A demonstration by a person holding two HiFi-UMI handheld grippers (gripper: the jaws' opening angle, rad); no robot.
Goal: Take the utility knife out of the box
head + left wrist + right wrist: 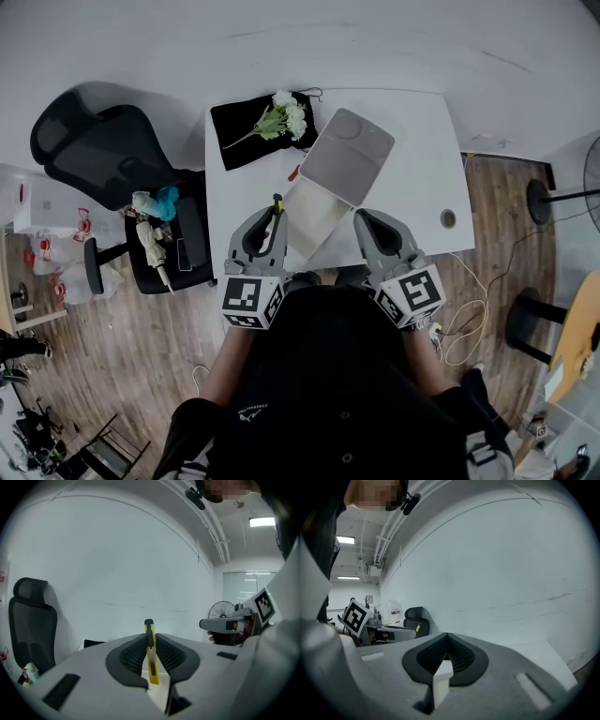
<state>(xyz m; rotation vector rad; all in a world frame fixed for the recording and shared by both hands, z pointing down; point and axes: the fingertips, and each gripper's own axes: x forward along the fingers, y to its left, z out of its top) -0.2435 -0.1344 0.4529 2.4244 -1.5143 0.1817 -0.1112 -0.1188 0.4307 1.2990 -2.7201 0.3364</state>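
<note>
person: dark top, at the near edge of the worktop, with a tool in each hand.
left tool: jaws clamped on the knife, one ribbed pad against each flat side.
knife: yellow body with a black slider end. it stands on edge between the jaws, and its far end pokes out past the tips. in the head view it sits just beside the box's left edge and not inside the box.
right tool: jaws drawn together at the tips, with a white edge of the box caught between them. in the head view it sits at the box's right side.
box: white, open, lying between the two tools on the near half of the worktop, at a slant.
lid: grey, swung back beyond the box, with its inner side up.
cloth: black, on the far left corner of the worktop.
flowers: a white bunch with green stems lying on the cloth, the heads toward the lid.
chair: black office chair on the floor to the left of the worktop.
fan: seen in the left tool view beyond the right tool, near the wall.
wall: plain white, behind the worktop.
</note>
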